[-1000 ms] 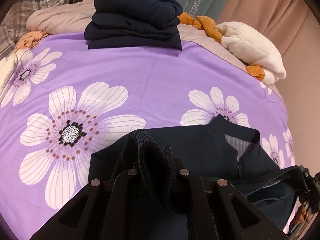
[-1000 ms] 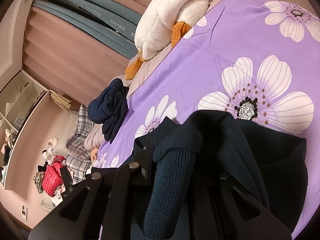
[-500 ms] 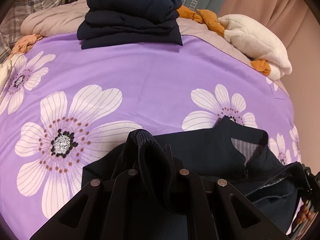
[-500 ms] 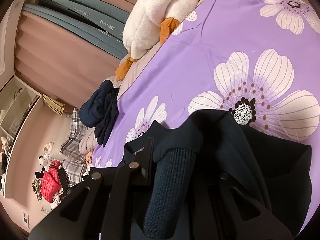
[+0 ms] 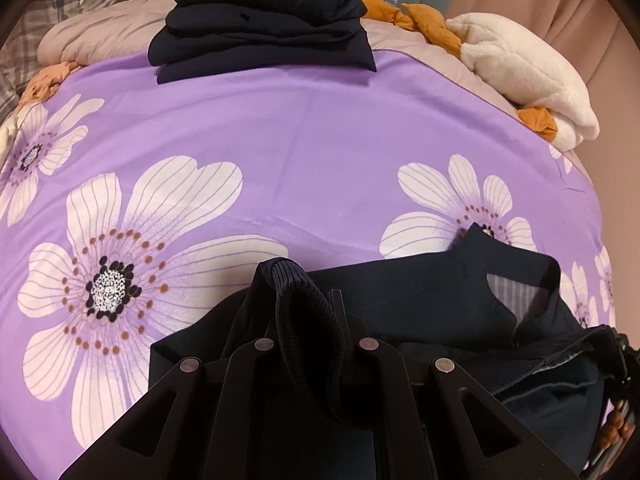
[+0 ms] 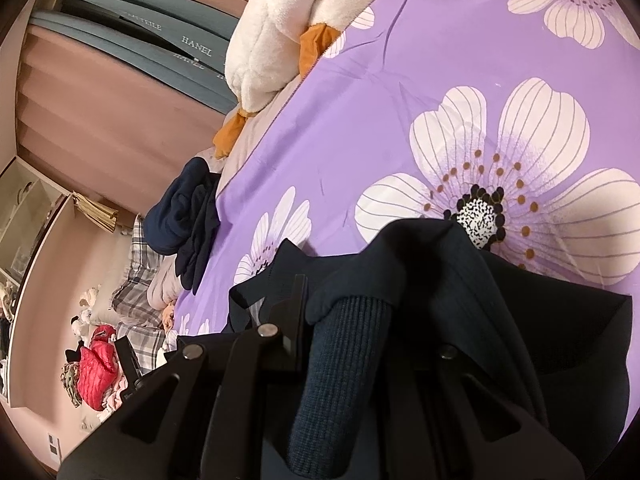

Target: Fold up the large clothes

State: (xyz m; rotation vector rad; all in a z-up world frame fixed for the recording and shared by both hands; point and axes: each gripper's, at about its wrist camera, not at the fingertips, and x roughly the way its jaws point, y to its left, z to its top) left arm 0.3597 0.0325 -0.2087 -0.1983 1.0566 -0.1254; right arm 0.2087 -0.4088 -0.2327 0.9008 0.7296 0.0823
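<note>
Closer now, both tools pinch ribbed knit cuffs [image 5: 308,320] of navy jacket [image 5: 432,300].

The left gripper [image 5: 308,320] is matte black plastic: two flat fingers [image 5: 344,312] spring from broad angular arms with triangular cut-outs, joined by four round silver screws in a row. The right gripper [image 6: 340,312] is the same black build, with silver screws showing and one finger [image 6: 298,300] visible.
</note>
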